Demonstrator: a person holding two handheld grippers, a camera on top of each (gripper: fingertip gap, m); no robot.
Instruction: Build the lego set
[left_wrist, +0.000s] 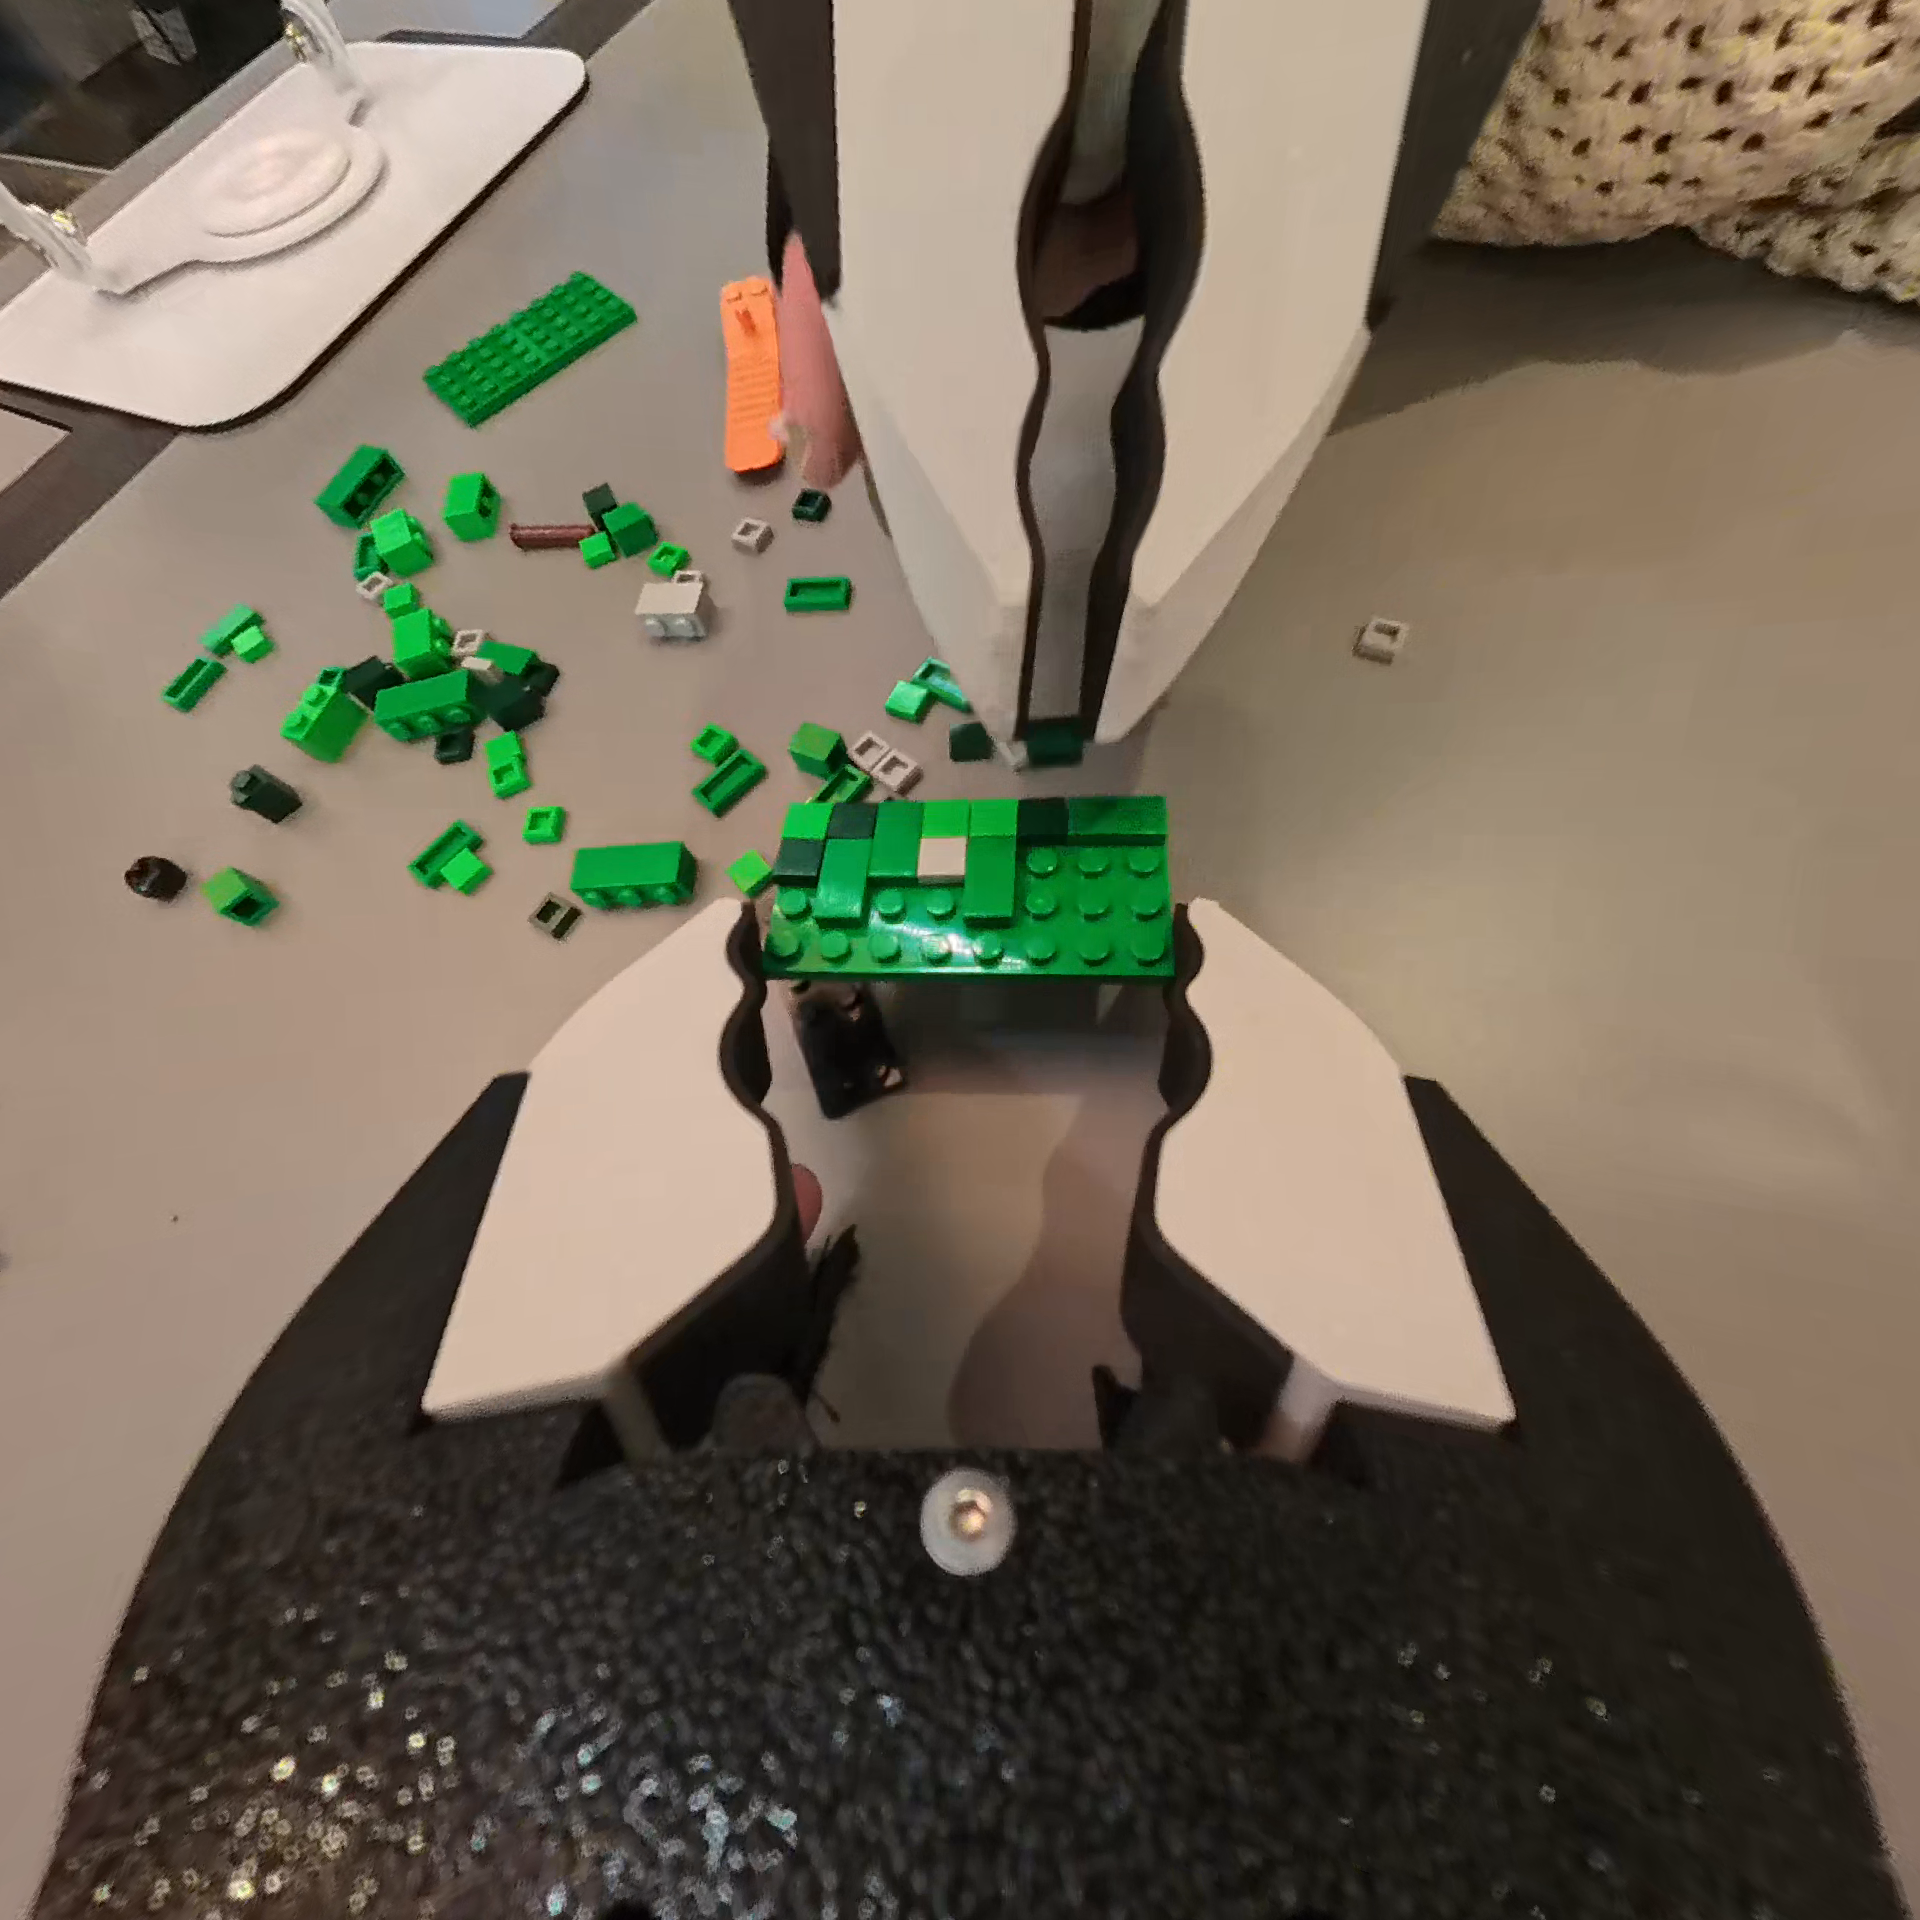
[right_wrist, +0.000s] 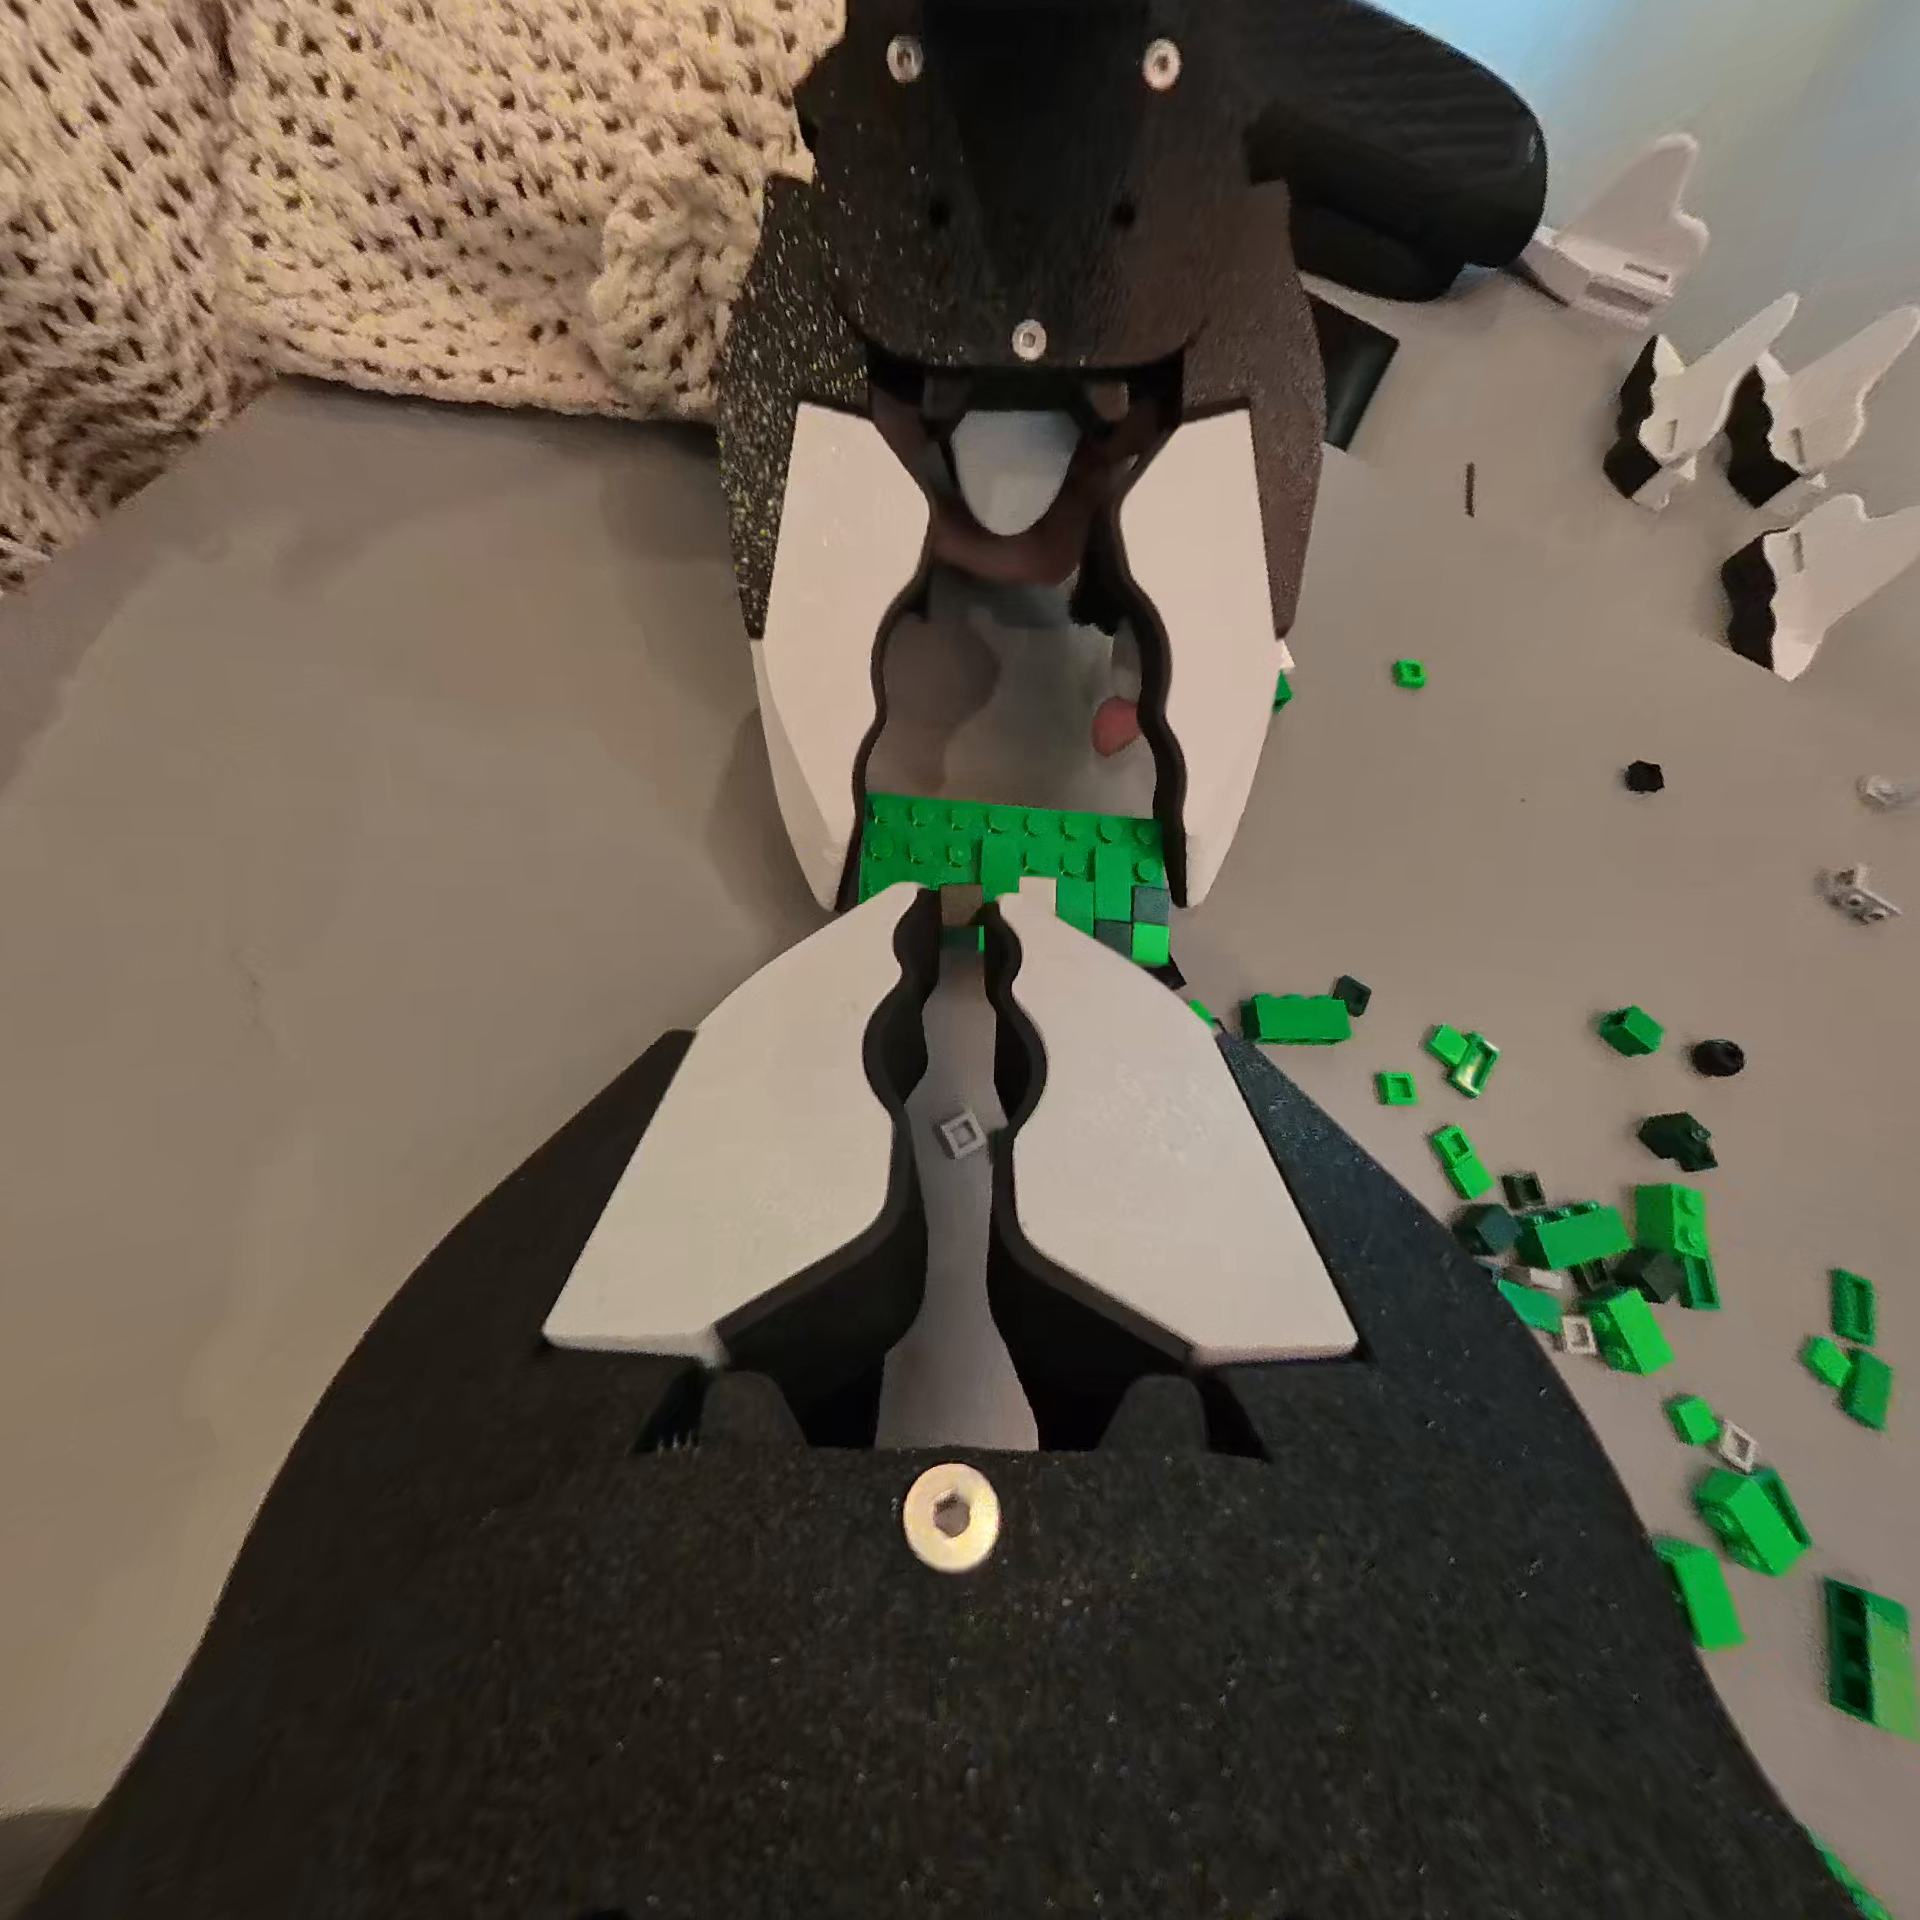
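Note:
A green studded plate has a band of green, dark green and one white tile along its far edge. My left gripper is shut on the plate's two short ends and holds it slightly above the grey table. My right gripper comes in from the far side, shut on a small dark green piece just beyond the tiled edge. In the right wrist view, my right gripper pinches that piece right at the plate. A black piece shows beneath the plate.
Loose green bricks lie scattered to the left, with a long green plate, an orange brick separator and a white stand behind. A crocheted blanket lies far right. Spare gripper fingers stand beyond the bricks. From either gripper's tips it is about 20 centimetres to the orange brick separator.

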